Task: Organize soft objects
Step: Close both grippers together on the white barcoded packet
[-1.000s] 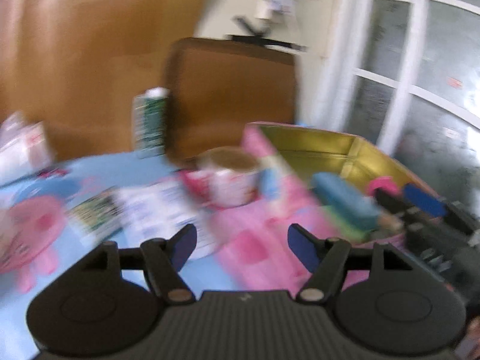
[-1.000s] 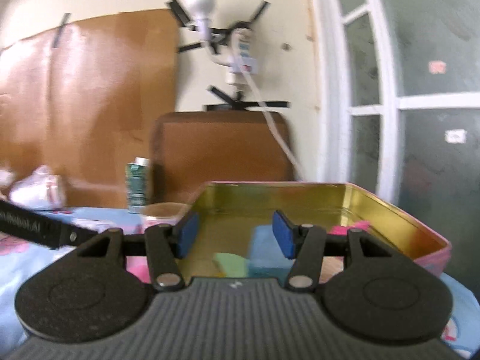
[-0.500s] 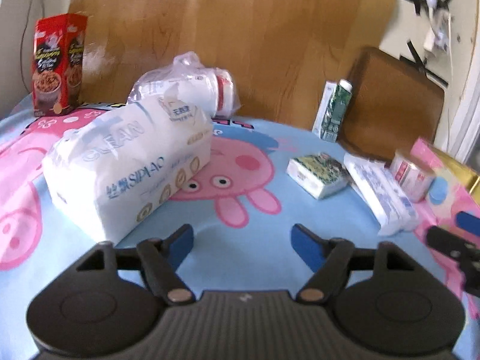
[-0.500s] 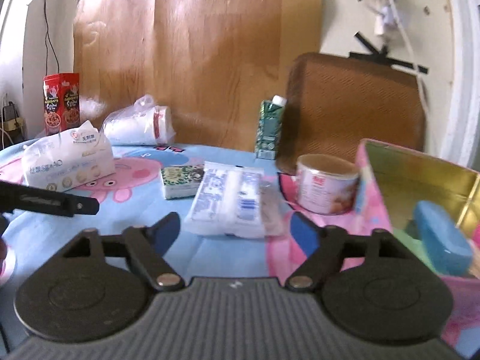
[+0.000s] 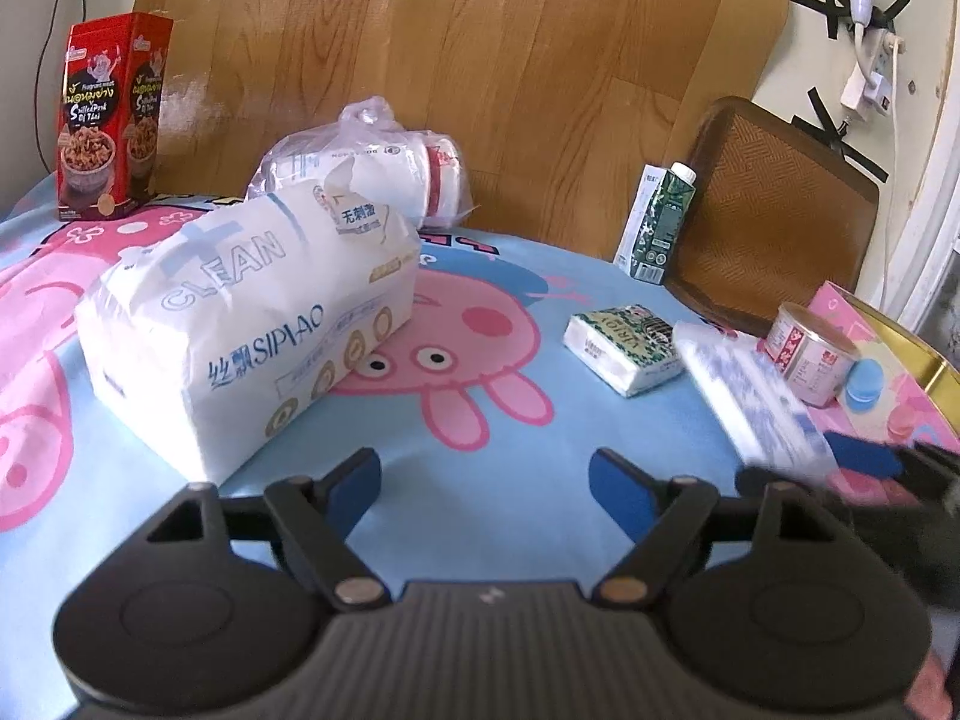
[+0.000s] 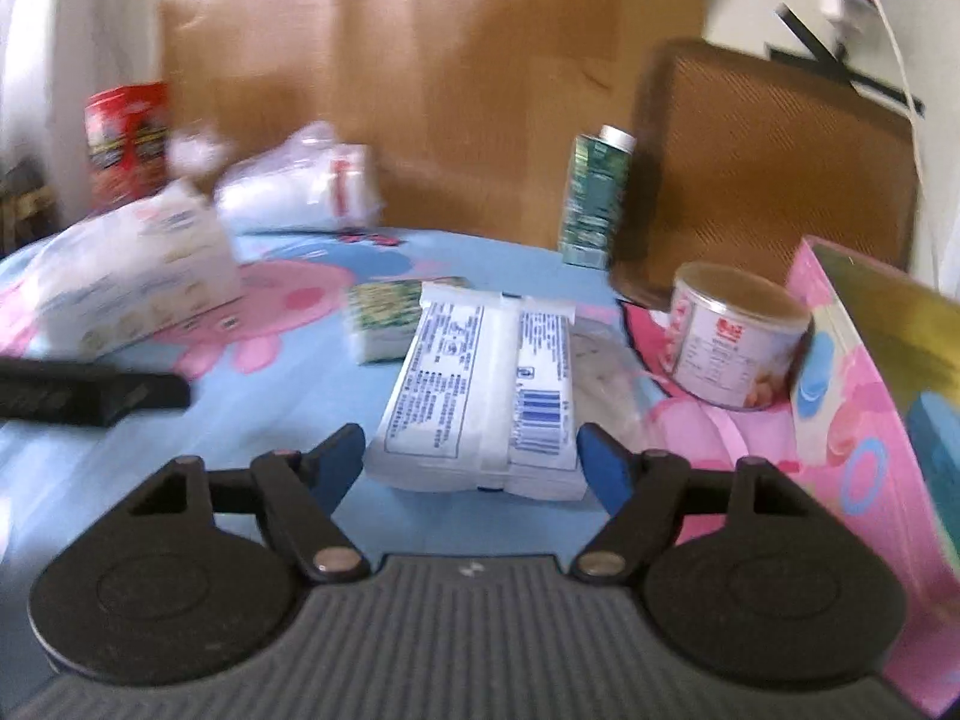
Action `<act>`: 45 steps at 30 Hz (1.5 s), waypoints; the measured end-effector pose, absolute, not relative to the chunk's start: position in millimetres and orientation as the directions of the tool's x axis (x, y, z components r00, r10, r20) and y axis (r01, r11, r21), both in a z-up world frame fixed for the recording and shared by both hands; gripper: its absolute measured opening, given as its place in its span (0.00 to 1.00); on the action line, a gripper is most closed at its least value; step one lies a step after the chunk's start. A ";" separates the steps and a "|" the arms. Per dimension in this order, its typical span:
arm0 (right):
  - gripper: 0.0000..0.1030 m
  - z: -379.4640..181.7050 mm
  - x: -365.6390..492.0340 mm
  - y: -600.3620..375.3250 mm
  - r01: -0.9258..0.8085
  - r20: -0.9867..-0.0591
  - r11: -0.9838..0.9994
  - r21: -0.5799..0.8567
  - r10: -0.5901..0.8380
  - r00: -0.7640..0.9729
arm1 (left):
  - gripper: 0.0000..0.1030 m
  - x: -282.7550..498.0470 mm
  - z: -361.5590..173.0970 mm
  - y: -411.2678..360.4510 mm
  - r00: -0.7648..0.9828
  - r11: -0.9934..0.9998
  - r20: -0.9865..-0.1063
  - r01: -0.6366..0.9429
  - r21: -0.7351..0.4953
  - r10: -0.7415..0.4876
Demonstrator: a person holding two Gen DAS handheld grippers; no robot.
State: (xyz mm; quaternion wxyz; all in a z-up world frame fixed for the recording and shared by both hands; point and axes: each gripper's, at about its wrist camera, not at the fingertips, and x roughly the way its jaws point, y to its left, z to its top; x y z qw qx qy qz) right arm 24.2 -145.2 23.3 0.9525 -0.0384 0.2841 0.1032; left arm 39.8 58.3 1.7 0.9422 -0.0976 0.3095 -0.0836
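My right gripper [image 6: 471,468] is open, its blue fingertips on either side of the near end of a flat white wipes pack [image 6: 480,396]; I cannot tell if they touch. The pack also shows in the left wrist view [image 5: 756,402]. My left gripper [image 5: 486,480] is open and empty above the blue cloth, in front of a large white tissue pack [image 5: 252,324]. A small green-patterned tissue pack [image 5: 624,342] lies right of it. A bag of white rolls [image 5: 372,174] lies at the back.
A pink box with a gold inside [image 6: 876,372] stands at the right, a blue soft item in it. A tin can [image 6: 732,342], a green carton [image 6: 594,198], a red snack box [image 5: 108,120] and a brown board [image 5: 774,210] stand around the table.
Both grippers swung left from the pink box to the table. The right gripper has moved forward, so its fingers now flank the wipes pack. The left view has barely shifted in the last half second.
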 end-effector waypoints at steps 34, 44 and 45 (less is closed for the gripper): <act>0.85 15.4 -29.3 -142.9 -0.385 -0.573 0.914 0.125 0.384 0.724 | 0.89 40.2 0.7 66.8 0.785 0.942 -0.548 0.130 -0.310 -0.289; 0.79 15.9 -30.3 -141.6 -0.420 -0.563 0.904 0.078 0.388 0.730 | 0.88 39.8 0.8 67.0 0.784 0.940 -0.547 0.134 -0.312 -0.293; 0.79 16.4 -31.3 -141.6 -0.420 -0.556 0.904 0.076 0.389 0.735 | 0.88 39.8 0.8 66.8 0.784 0.941 -0.548 0.133 -0.312 -0.292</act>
